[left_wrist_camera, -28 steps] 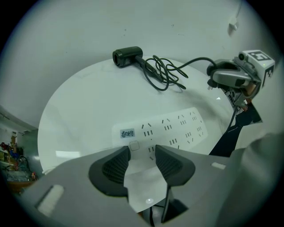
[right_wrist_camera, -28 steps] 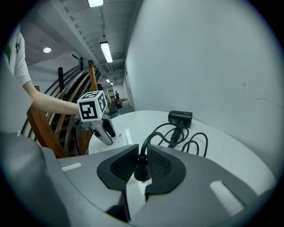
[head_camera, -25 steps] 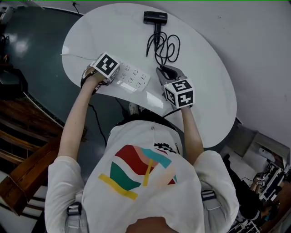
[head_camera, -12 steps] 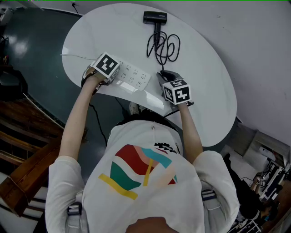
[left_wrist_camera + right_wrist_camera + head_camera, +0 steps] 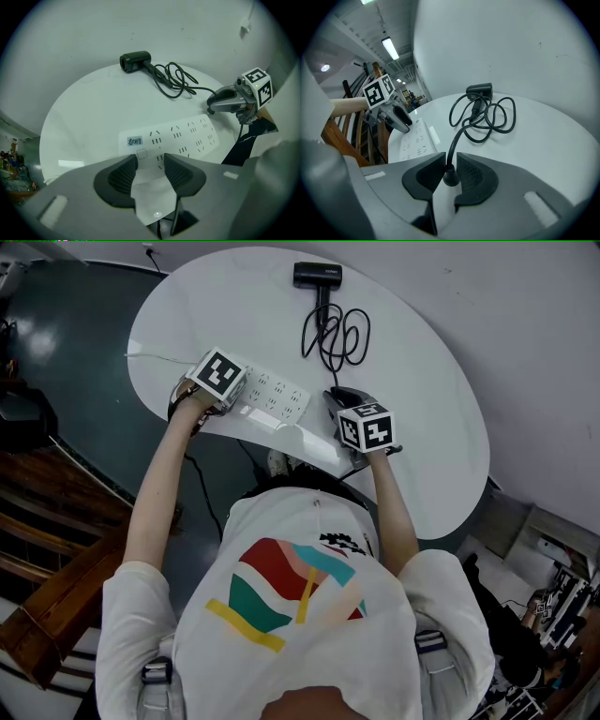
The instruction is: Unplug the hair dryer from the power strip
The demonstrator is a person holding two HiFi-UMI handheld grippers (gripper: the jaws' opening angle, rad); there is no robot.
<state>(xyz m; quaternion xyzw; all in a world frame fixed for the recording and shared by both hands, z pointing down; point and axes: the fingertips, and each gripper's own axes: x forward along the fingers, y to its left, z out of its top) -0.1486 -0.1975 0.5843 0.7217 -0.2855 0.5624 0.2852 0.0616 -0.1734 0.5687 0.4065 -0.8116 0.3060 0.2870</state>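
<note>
Left gripper (image 5: 150, 164): I clamp the power strip (image 5: 178, 136) end.
Right gripper (image 5: 450, 169): pinches plug (image 5: 450, 178), out, just right of power strip.
Hair dryer (image 5: 317, 275): beyond power strip.
Risk: thin neck grip slips, plug drops.

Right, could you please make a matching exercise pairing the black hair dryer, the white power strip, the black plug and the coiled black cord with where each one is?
Things:
1. black hair dryer
2. white power strip
3. black plug
4. coiled black cord

Places:
A. clamped in the right gripper
B. at the far edge of the white oval table
C. held at one end by the left gripper
D. looped loosely mid-table

Pairs: 1-B, 2-C, 3-A, 4-D
</note>
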